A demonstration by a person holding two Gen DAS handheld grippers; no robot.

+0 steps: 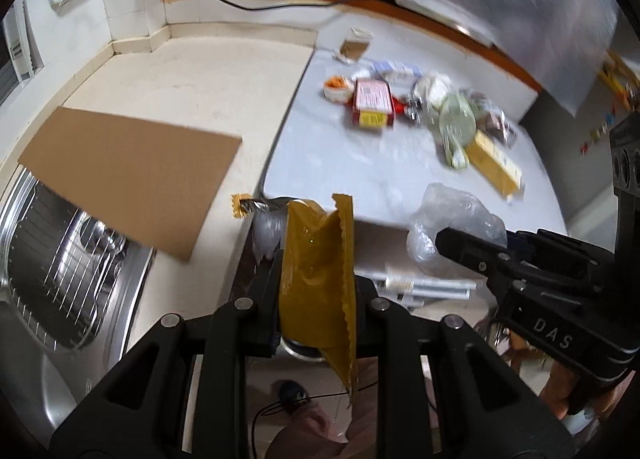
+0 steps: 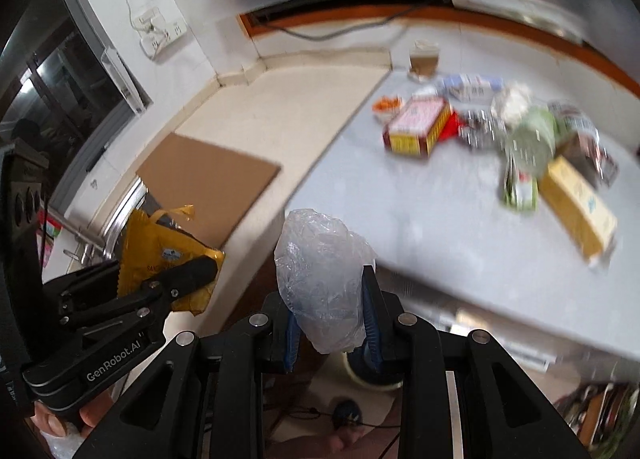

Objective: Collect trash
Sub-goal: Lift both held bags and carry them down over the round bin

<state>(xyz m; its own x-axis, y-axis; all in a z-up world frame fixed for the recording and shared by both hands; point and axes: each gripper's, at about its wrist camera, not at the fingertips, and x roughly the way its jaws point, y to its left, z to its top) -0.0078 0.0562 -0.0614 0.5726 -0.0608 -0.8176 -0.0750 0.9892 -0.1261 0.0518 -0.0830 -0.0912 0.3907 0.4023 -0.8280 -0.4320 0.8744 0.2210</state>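
Left tool [image 1: 316, 287]: jaws narrowed and clamped on a mustard-yellow snack wrapper [image 1: 320, 271], which stands upright between them with its serrated edge rising above the tips. Right tool [image 2: 332, 315]: jaws narrowed and clamped on a crumpled clear plastic bag [image 2: 324, 279], which bulges above the blue pads [image 2: 370, 323]. Both tools are held off the near edge of the worktop [image 2: 420, 219], pointing steeply down.

Remaining trash lies clustered toward the far right of the worktop: a red-and-yellow carton [image 2: 416, 125], a long yellow box [image 2: 576, 207], a green packet [image 2: 524, 163] and a paper cup [image 2: 424, 57]. A cardboard sheet [image 1: 128, 179] partly overhangs the steel sink [image 1: 60, 267] on the left.
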